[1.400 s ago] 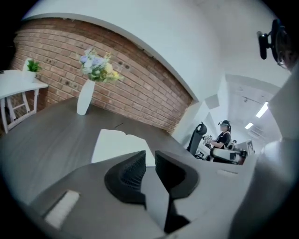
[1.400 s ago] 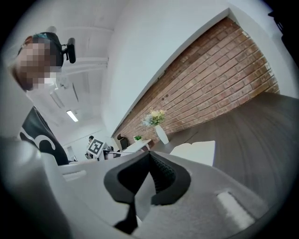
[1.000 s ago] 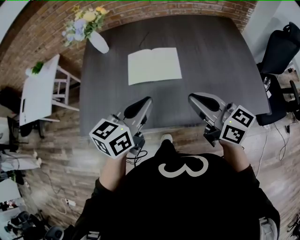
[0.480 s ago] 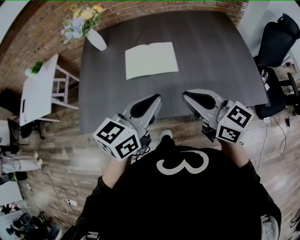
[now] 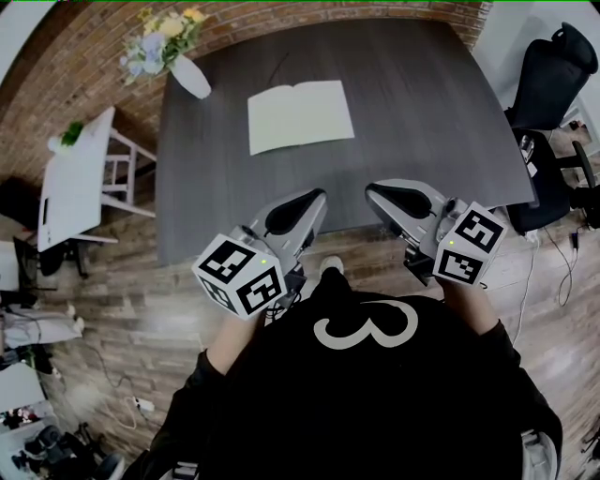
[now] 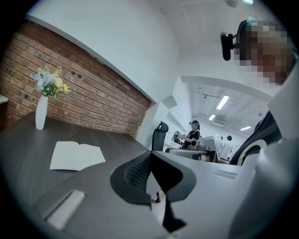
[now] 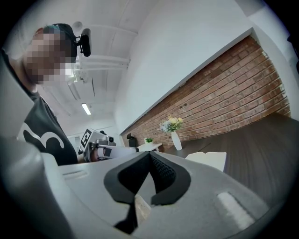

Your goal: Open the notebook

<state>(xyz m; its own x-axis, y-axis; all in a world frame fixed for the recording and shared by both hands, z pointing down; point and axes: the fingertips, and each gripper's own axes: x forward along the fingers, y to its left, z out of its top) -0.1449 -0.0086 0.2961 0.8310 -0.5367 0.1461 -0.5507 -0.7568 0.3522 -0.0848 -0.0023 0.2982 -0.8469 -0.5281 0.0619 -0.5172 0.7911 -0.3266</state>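
I see the notebook [image 5: 300, 114] lying open and flat on the far half of the dark, wood-grained table [image 5: 422, 112]. It is a pale matte rectangle, its long axis across me and its crease pointing away. My left tongs [image 5: 317, 197] and right tongs [image 5: 371, 188] are closed on nothing at the near edge, and the right gripper view cuts off the notebook's lower part.

Matt dark wood-grain worktop [image 5: 422, 112]; plain matt paper notebook [image 5: 300, 114]; rough brick wall [image 5: 281, 19]; smooth white vase [image 5: 190, 79].
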